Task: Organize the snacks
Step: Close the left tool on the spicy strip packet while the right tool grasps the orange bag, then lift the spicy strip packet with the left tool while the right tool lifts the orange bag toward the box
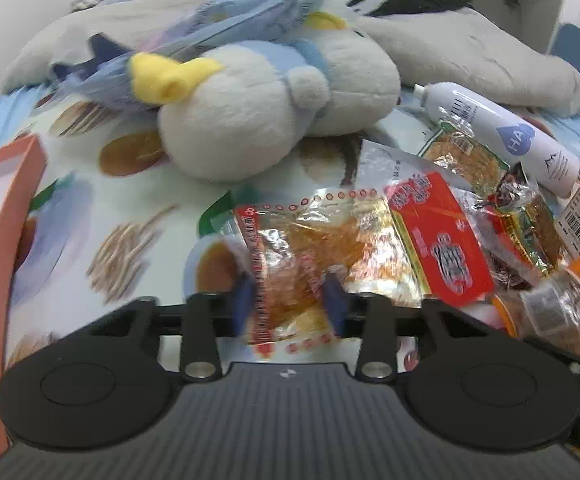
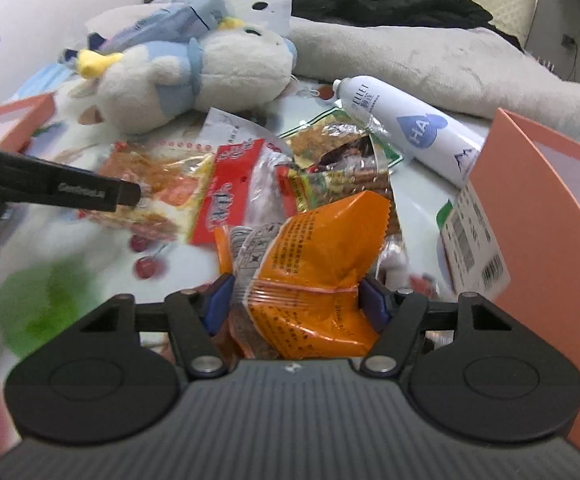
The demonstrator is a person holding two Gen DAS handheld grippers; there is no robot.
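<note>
A pile of snack packets lies on a patterned bedsheet. My left gripper (image 1: 290, 300) is shut on a clear packet with red print and orange contents (image 1: 301, 256); the same packet shows in the right wrist view (image 2: 158, 192) under the left gripper's black finger (image 2: 90, 192). My right gripper (image 2: 295, 300) is shut on an orange packet (image 2: 313, 264), which also shows at the right edge of the left wrist view (image 1: 561, 300). A red packet (image 1: 441, 240) (image 2: 230, 196) and green-gold packets (image 1: 465, 152) (image 2: 341, 160) lie between.
A pink box (image 1: 6, 216) stands at the left and another pink box (image 2: 537, 216) at the right. A white spray can (image 1: 509, 132) (image 2: 405, 128), a plush toy (image 1: 274, 104) (image 2: 194, 76) and a grey pillow (image 2: 429, 60) lie behind the pile.
</note>
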